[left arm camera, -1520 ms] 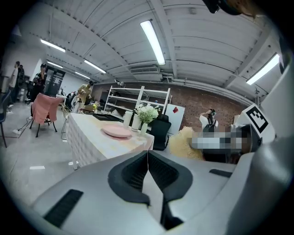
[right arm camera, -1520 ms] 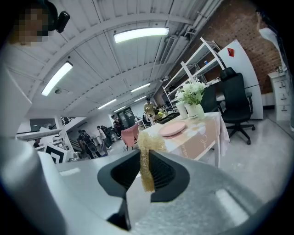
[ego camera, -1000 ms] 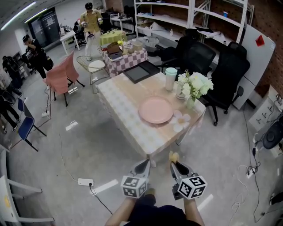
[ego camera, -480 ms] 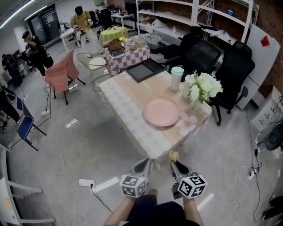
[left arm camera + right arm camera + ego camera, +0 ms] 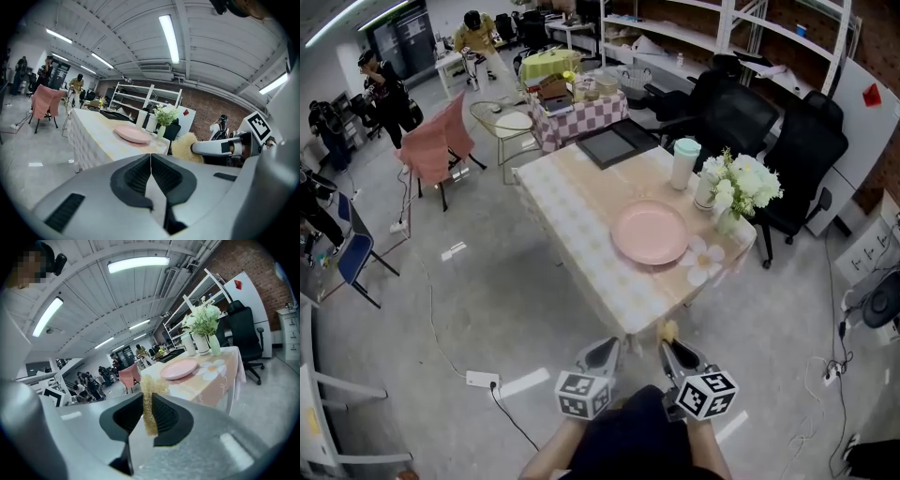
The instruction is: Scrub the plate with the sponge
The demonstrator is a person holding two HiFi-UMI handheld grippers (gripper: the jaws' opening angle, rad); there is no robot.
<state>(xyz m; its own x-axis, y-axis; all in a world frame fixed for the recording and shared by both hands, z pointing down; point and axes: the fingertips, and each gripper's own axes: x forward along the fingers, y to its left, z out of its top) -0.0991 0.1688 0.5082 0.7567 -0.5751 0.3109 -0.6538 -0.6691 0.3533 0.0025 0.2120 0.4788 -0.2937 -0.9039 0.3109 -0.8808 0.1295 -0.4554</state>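
**Head view.** The table (image 5: 581,225) stands ahead across a stretch of floor, under a checked and peach cloth. The plate (image 5: 650,232), pink and bare, lies near the table's right end, well apart from both grippers. Behind the plate stand a cup (image 5: 683,161) and white flowers (image 5: 742,183). A flower-shaped mat (image 5: 703,261) lies just beside the plate's near-right rim, and a black tray (image 5: 616,143) lies at the far end. Black office chairs (image 5: 806,150) crowd the table's right side. A pink-draped chair (image 5: 441,141) stands off to the left, and people (image 5: 389,94) stand at the back. A power strip (image 5: 481,379) lies on the floor to the left of the grippers. The table's near corner sits between the grippers and the plate.

The left gripper (image 5: 605,349) and right gripper (image 5: 672,349) are held low before the body, side by side and near each other. Both point forward at that near corner. The sponge (image 5: 667,330), yellow, sticks out of the right gripper's tip.

**Left gripper view.** The jaws are pressed flat together with nothing between them. The gripper tilts up enough that ceiling lights fill the upper half. Beyond the jaws is the table's long edge, with the plate on it and the flowers behind. At right the other gripper's tip shows with the fuzzy sponge in it.

**Right gripper view.** The jaws are clamped on the sponge, which is squeezed to a thin strip between the pads. Its frayed top stands above them. The plate lies ahead and a little right on the table, with the mat beside it and the flowers beyond.
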